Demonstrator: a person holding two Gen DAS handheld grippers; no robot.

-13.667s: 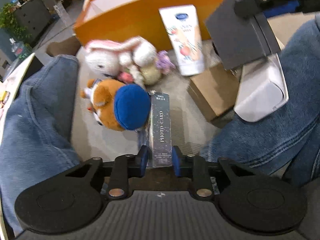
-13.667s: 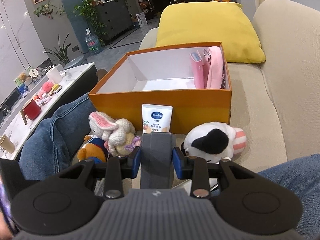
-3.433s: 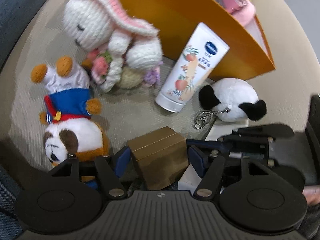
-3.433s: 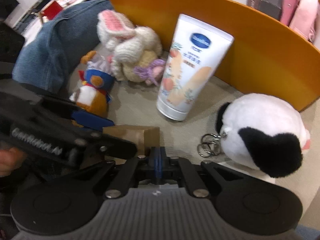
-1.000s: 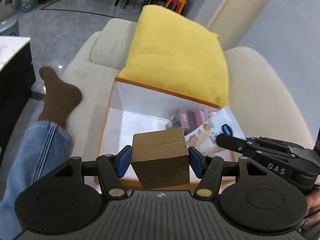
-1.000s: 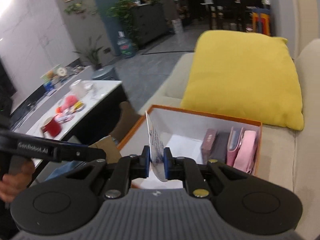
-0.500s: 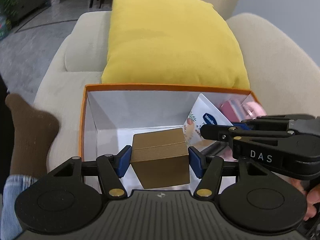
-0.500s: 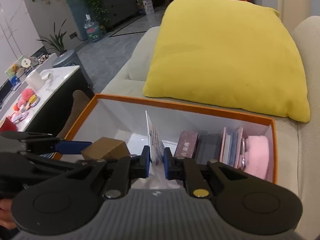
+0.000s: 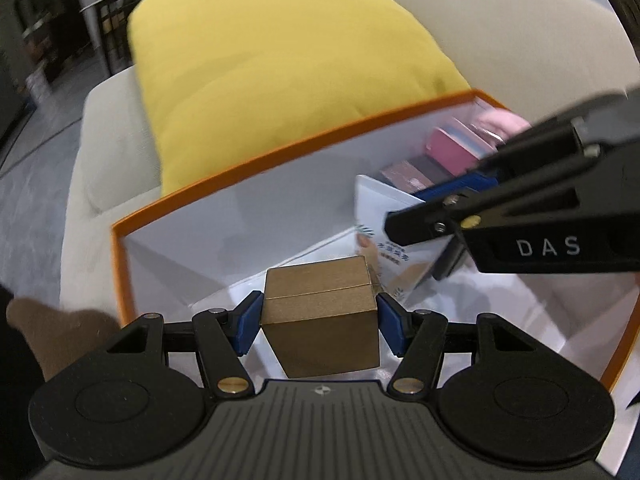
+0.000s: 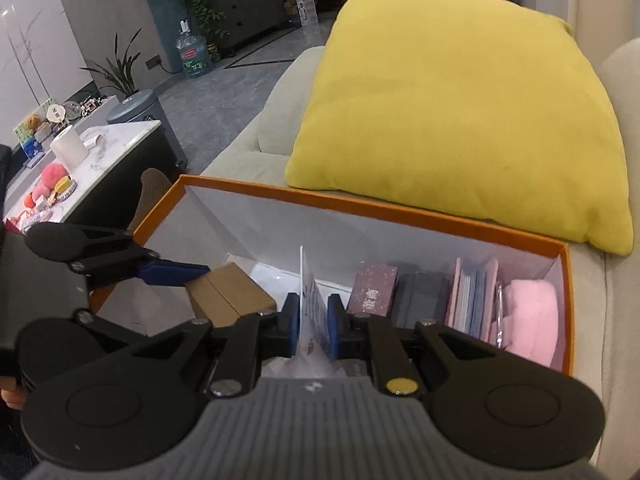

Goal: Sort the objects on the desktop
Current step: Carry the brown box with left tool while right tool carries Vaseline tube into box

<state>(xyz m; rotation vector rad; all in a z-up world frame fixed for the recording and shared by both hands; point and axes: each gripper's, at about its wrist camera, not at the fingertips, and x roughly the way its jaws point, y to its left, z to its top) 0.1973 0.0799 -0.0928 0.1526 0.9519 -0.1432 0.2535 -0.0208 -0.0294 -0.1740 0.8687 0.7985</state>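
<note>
I hold both loads inside the orange box [image 10: 420, 216], which sits on the sofa seat in front of the yellow cushion [image 10: 460, 96], because that box is where the loose things get sorted.

My left gripper [image 9: 319, 316] has its jaws set wide and clamped on the brown cardboard box [image 9: 320, 320], the blue pads pressing its two side faces. I grip it by flat opposite faces so it cannot twist, and one corner points down toward the white floor of the orange box. It hangs over the empty end of that box, the end with the most bare floor, so it can go down without knocking anything.

My right gripper [image 10: 313, 330] has its jaws nearly together, pinching the flat crimped end of the lotion tube [image 10: 311, 300]. The thin seam is the only part narrow enough for such a tight pinch, and holding it edge-on keeps the tube standing like a card. I carry it just beside the row of slim things already standing at the other end: a dark patterned card box [image 10: 372, 290], a grey case [image 10: 424, 294], pink wallets [image 10: 474, 296] and a pink plush thing [image 10: 528, 320]. I judge the tube is meant to join that row upright.

The two grippers are close together, the cardboard box just beside the tube, so I judge a bump between them is the main risk on release.
</note>
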